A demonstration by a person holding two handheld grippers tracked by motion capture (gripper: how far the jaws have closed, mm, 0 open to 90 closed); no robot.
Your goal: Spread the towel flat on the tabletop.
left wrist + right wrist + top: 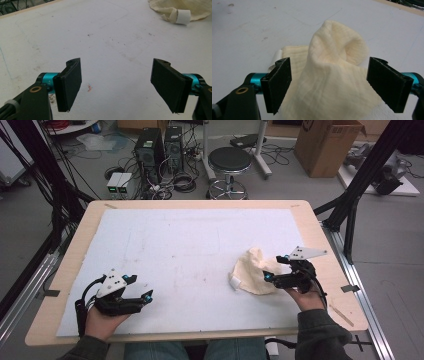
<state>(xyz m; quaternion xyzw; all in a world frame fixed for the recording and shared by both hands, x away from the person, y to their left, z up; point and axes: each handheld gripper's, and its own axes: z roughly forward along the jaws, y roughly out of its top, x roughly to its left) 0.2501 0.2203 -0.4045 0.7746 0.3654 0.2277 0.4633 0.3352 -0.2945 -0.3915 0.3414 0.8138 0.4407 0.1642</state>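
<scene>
Cream-coloured muslin cloth [254, 271] lies crumpled on the right half of the bench [65, 270], on the white sheet [190, 255] that covers it, just in front of the right hand-held gripper [268, 276]. That hand-held gripper is released: in the right gripper view its two black jaws stand wide apart, with the cloth [332, 82] rising between them in a soft peak, and neither pad yet presses the fabric. The left hand-held gripper [148, 296] is likewise released and holds nothing, hovering over bare sheet near the front left edge, well apart from the cloth.

The step in hand looks like taking hold of the cloth with the right hand-held gripper. To do it well, I would lower the jaws until the raised fold sits deep between the pads, then close on a single ridge of fabric rather than a thick bunch, so the cloth hangs free when lifted. The left one could then come across to catch an edge or corner.

The cloth is pale yellow-cream, a thin, loosely woven gauze with a fine ribbed texture, limp and wrinkled, heaped up rather than flat. A small white tag [182, 16] curls out at the edge nearest the left side, lying on the sheet.
</scene>
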